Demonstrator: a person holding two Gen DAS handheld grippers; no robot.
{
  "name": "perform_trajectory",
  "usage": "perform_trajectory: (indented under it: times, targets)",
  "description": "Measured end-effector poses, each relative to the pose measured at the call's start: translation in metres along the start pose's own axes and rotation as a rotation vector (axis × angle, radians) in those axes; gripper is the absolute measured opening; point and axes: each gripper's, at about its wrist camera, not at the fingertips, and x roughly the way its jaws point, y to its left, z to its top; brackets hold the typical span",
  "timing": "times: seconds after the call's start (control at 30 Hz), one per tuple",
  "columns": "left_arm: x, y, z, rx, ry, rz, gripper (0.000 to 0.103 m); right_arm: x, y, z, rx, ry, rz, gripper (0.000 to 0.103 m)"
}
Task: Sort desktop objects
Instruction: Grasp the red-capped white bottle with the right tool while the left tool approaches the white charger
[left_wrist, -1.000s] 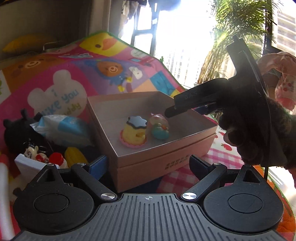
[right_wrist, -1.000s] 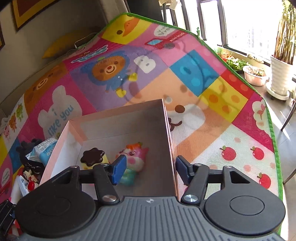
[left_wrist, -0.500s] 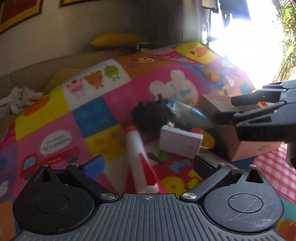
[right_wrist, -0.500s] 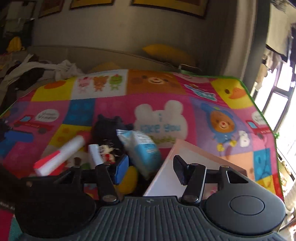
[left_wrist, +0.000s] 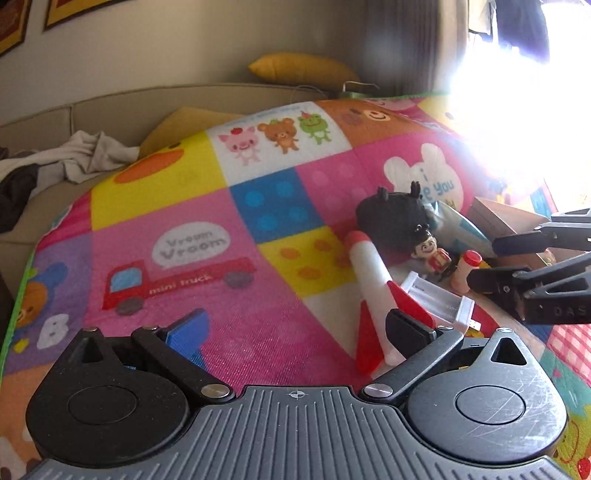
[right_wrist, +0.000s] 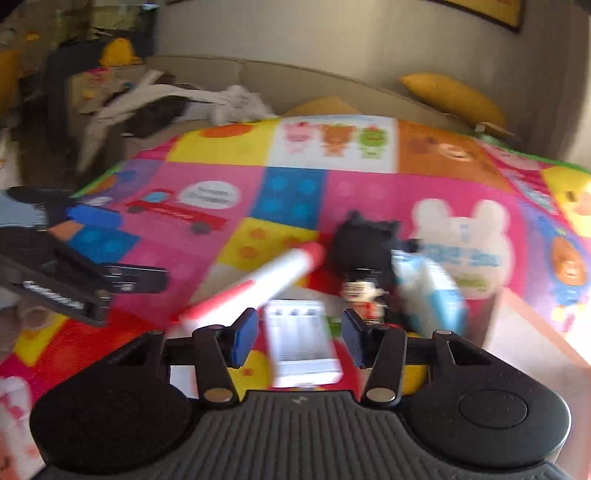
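**Right gripper lines up on the white tray**

Judging by the aim, the step in hand is picking the next item from the pile on the play mat (left_wrist: 177, 295). The right gripper (right_wrist: 297, 341) hangs with fingers wide apart and empty, straddling the white tray (right_wrist: 301, 345); the next move calls for lowering and closing on it. The left gripper (left_wrist: 295, 332) is also spread open and empty, beside the red-and-white rocket (left_wrist: 373, 291). Only the left view shows the small figurine (left_wrist: 430, 251) sharply; the right view, blurred, shows the blue packet (right_wrist: 430, 291) and the box (right_wrist: 535, 332) edge.
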Motion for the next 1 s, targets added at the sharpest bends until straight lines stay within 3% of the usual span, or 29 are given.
perform_trajectory:
  times: [0.13,0.23,0.27,0.3,0.37,0.53,0.63,0.87,1.0]
  targets:
    - [-0.005,-0.013,-0.003,0.040,-0.012,-0.063,0.103,0.026,-0.012,-0.007,0.066,0.055,-0.204,0.049]
    - [-0.012,-0.028,-0.006,0.111,-0.027,-0.129,0.103,0.045,-0.023,-0.008,0.132,0.075,-0.233,0.049]
    - [-0.013,-0.034,-0.007,0.135,-0.030,-0.147,0.103,0.051,-0.025,-0.009,0.137,0.081,-0.235,0.044]
    - [-0.014,-0.039,-0.008,0.159,-0.032,-0.161,0.103,0.056,-0.026,-0.009,0.140,0.090,-0.240,0.033]
    - [-0.013,-0.052,-0.008,0.213,-0.032,-0.190,0.103,0.056,-0.029,-0.008,0.168,0.113,-0.228,0.026]
    - [0.000,-0.082,-0.003,0.328,-0.018,-0.222,0.103,0.005,-0.029,-0.016,0.159,0.036,-0.191,0.026]
    - [0.019,-0.097,0.006,0.425,0.014,-0.287,0.103,-0.040,-0.039,-0.031,0.201,0.000,-0.148,0.026]
    - [0.068,-0.116,0.022,0.497,0.148,-0.361,0.103,-0.106,-0.062,-0.105,0.335,0.007,-0.305,0.026]
    - [0.095,-0.121,0.023,0.526,0.219,-0.299,0.103,-0.114,-0.075,-0.140,0.442,0.029,-0.321,0.026]
